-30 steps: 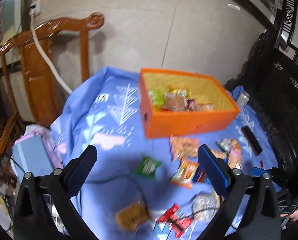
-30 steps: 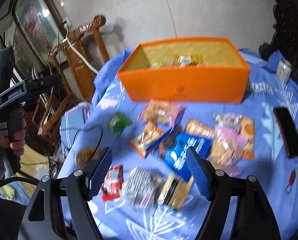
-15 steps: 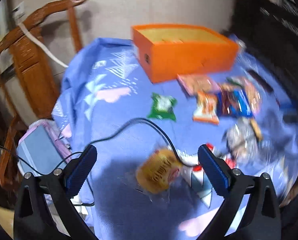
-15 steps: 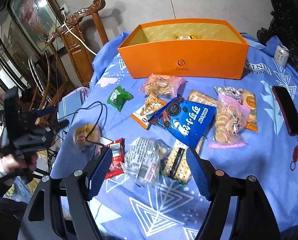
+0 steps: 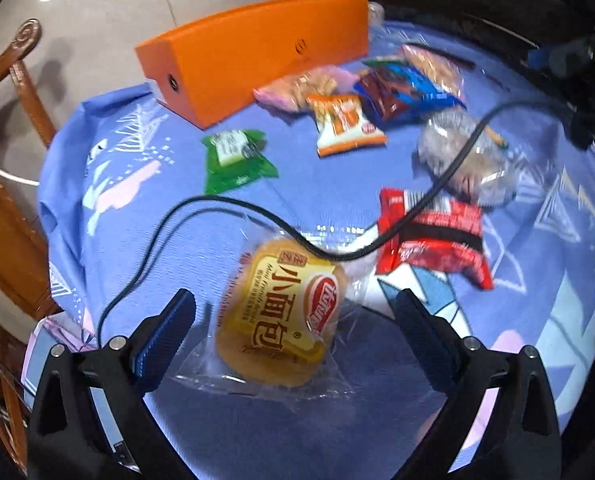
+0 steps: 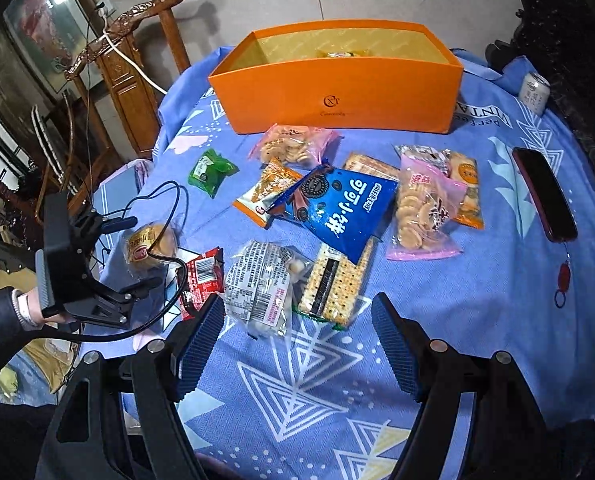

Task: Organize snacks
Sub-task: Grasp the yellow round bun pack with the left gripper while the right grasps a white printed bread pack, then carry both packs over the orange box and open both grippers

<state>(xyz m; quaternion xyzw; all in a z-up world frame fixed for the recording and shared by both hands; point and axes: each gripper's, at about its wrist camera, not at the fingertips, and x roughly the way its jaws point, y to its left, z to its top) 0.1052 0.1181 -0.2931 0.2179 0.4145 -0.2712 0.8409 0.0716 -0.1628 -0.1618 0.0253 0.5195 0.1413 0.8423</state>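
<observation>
From the left wrist view the orange box (image 5: pixel 257 64) shows only its outer walls, so its contents are hidden there; the right wrist view looks over the rim and catches just the top of 1 wrapper inside, too small to name. The far snacks in the left view are smeared by blur. A black cable (image 5: pixel 217 216) crosses the small bread packet (image 5: pixel 281 320) and the red packet (image 5: pixel 429 236).

The left gripper (image 5: pixel 293 340) is spread wide, its 2 fingers on either side of the bread packet — neither pad touches it, and it lies flat on the blue tablecloth (image 5: pixel 377 420). The right gripper (image 6: pixel 297 344) is equally wide apart and holds nothing; it hangs above bare cloth, just short of the clear bag (image 6: pixel 261 284) and the cracker pack (image 6: pixel 333 284). The blue bag (image 6: pixel 337 208) lies beyond — in the middle of the loose pile, near the box front.
</observation>
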